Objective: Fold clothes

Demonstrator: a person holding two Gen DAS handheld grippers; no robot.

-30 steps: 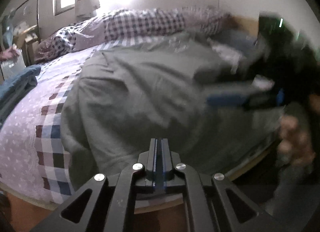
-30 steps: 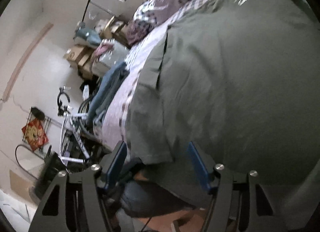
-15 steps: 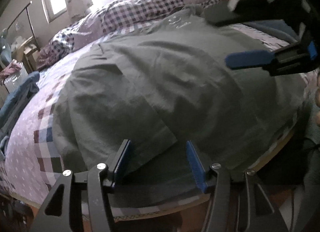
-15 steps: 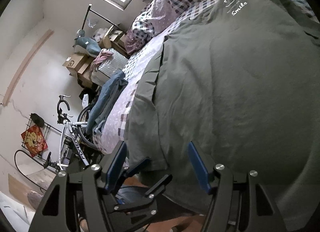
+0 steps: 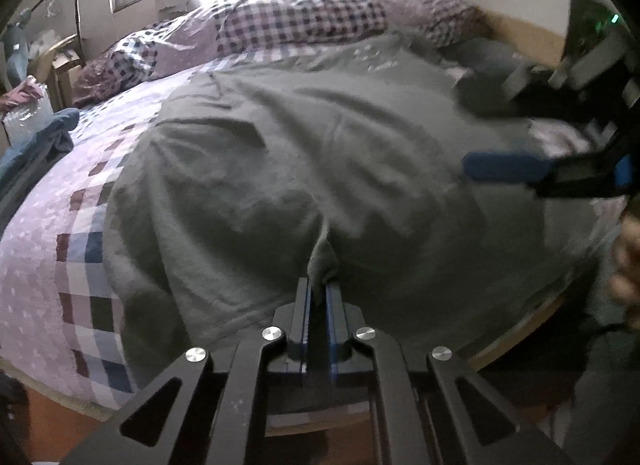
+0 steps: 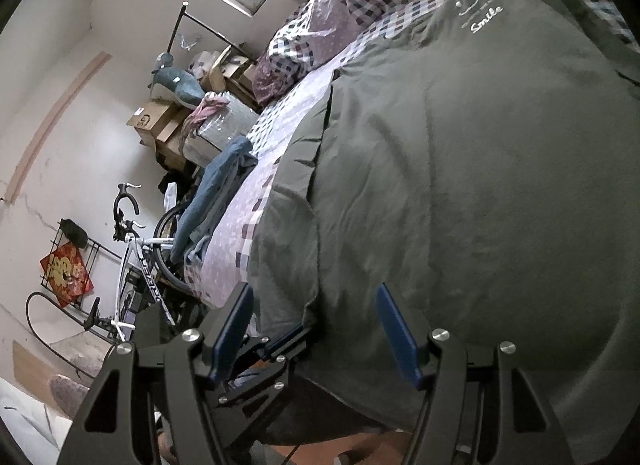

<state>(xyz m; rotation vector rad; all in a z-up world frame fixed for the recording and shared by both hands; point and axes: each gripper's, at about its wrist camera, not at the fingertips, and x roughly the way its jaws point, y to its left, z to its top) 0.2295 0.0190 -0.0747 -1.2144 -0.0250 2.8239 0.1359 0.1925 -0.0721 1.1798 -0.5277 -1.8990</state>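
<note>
Clearly "Smile" marks the grey T-shirt; left gripper pinches its hem, right gripper gapes.

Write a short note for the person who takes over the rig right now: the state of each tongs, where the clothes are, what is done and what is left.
Left tongs: shut on a pinch of the grey-green cotton T-shirt, at its near hem.
Right tongs: open, holding nothing, poised above the shirt near the bed's edge.
The shirt lies spread over the lilac checked bedsheet, chest print toward the pillows, with some wrinkles.
A blue garment lies at the far side of the bed.
Done: the shirt is laid out and one hem point is gripped.
Left: grip a second point with the right tongs, then make every fold; no fold is visible yet.
</note>
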